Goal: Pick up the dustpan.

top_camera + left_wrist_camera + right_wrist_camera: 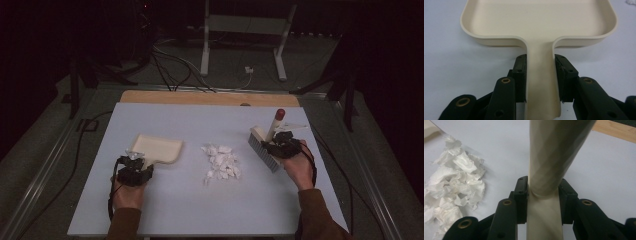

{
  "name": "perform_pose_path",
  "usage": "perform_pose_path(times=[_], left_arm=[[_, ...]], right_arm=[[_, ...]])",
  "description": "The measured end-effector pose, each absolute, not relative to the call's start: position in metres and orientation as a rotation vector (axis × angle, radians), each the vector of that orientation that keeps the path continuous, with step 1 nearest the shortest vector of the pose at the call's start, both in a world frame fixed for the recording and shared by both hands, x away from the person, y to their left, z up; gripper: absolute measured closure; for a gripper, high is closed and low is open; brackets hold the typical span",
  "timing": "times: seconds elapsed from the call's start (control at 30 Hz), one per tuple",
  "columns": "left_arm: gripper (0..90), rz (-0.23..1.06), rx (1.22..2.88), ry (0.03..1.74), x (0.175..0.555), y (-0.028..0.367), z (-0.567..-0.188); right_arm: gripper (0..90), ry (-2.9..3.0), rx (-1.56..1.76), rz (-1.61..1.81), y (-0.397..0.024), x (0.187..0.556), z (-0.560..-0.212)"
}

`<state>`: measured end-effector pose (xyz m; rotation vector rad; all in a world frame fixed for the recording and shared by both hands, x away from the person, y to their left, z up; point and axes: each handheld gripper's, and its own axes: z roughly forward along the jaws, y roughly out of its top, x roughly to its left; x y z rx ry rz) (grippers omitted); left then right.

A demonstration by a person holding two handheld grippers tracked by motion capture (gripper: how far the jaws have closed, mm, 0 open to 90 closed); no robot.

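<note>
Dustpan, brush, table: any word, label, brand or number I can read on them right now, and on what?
None: no readable text on the cream dustpan, the brush, the pile of crumpled paper or the pale table.
The floor gear beyond the table is too dark and small to read.

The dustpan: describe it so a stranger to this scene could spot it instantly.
On the pale table, look left of the heap of crumpled white paper. The dustpan lies flat there, its handle clamped in the left gripper. It alone is a cream, shallow, rounded tray.
</note>
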<state>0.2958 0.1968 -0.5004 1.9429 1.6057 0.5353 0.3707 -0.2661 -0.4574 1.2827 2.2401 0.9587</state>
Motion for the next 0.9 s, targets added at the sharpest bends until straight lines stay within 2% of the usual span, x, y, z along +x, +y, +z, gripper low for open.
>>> perform_pose_path(times=[0.9], left_arm=[[66.8,0.485,2.048,1.435,0.292,0.219,-0.473]], right_arm=[[66.9,2.236,1.288,0.974,-0.267,0.370,-0.458]])
